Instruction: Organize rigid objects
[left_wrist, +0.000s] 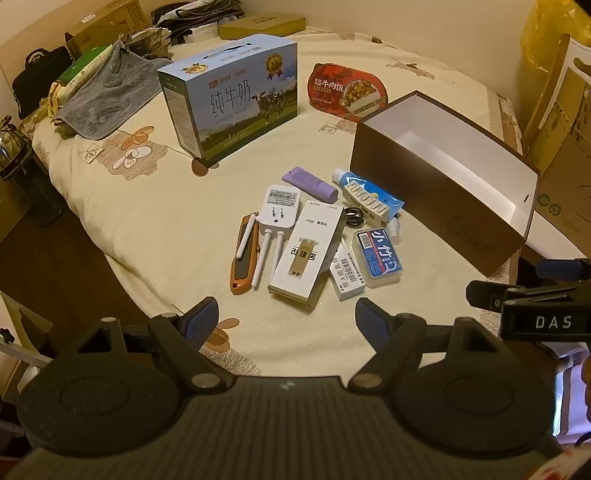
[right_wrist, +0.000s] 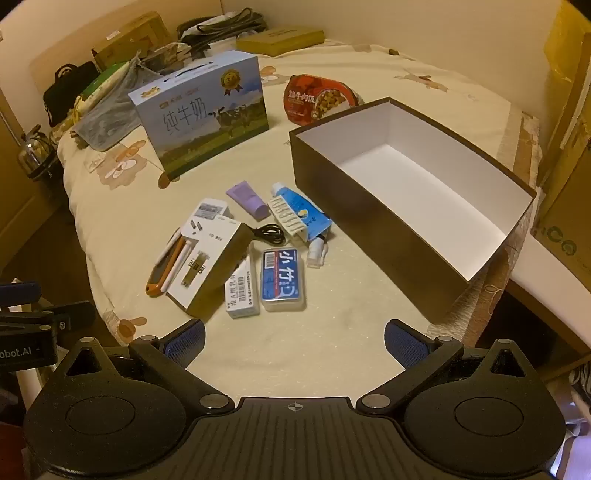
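Both hand-held grippers released, milk carton behind clutter, open box beside toothpaste

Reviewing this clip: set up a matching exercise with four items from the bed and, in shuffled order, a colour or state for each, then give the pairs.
Things:
1. brown box
2. utility knife
3. tube nearest the milk carton
4. flat plastic case

Descriptions:
A. purple
B. open at the top, nothing inside
C. blue label with a barcode
D. orange and black, at the left edge of the pile

Pairs: 1-B, 2-D, 3-A, 4-C

Both the left gripper and the right gripper are open and hold nothing.
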